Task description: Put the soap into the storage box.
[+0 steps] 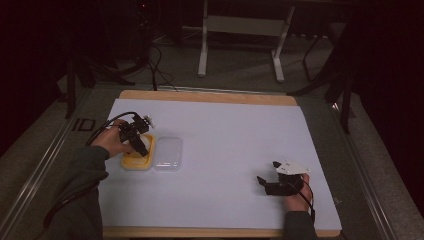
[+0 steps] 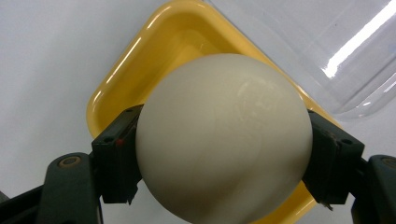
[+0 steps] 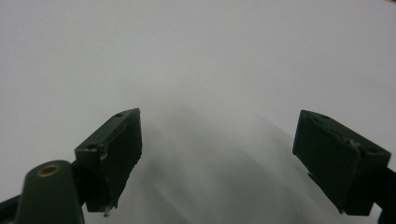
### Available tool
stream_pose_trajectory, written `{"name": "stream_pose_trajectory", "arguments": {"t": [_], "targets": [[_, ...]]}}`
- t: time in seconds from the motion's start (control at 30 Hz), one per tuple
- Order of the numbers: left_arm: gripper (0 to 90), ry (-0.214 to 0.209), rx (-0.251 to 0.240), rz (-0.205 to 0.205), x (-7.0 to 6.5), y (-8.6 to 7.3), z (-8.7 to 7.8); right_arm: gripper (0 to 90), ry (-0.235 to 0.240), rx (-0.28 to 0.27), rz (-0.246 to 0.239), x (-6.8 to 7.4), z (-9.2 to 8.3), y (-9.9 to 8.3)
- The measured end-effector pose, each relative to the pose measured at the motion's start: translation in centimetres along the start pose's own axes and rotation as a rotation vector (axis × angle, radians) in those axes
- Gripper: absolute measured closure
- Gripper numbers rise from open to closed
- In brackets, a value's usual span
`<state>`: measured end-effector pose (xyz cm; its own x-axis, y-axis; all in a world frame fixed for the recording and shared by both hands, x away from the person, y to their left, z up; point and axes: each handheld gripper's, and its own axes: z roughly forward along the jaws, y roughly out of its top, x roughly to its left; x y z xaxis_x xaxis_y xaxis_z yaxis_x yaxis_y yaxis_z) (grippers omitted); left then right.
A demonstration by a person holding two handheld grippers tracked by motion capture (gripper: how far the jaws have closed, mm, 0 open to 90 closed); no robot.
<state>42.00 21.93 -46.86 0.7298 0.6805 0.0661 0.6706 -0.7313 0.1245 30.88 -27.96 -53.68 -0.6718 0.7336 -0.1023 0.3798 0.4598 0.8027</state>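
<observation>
white ball [image 2: 224,140] clamped in the left claw [image 2: 224,161] over the yellow tray [image 2: 121,74]; right claw [image 3: 233,158] gapes wide, holding nothing.

The left gripper [image 1: 141,145] sits at the left of the scene, held in the person's left hand [image 1: 111,141], with the grey-sleeved forearm rising from the near left corner. It points down and toward the right, and its two black jaws stand apart, each pad [image 2: 116,156] pressed against a side of a round white egg [image 2: 224,140]. The right gripper [image 1: 265,184] lies low at the near right, held in the right hand [image 1: 296,199], pointing left. Its jaws stand wide apart with nothing between them, and its pads [image 3: 112,149] are bare.
</observation>
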Motion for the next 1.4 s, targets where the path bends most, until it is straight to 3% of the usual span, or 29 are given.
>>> {"name": "stream_pose_trajectory", "arguments": {"t": [1.4], "targets": [[25.5,-0.008,0.009,-0.016,0.1,-0.5,1.2,15.6,0.001,0.002,-0.009,0.1,0.0,0.0]]}}
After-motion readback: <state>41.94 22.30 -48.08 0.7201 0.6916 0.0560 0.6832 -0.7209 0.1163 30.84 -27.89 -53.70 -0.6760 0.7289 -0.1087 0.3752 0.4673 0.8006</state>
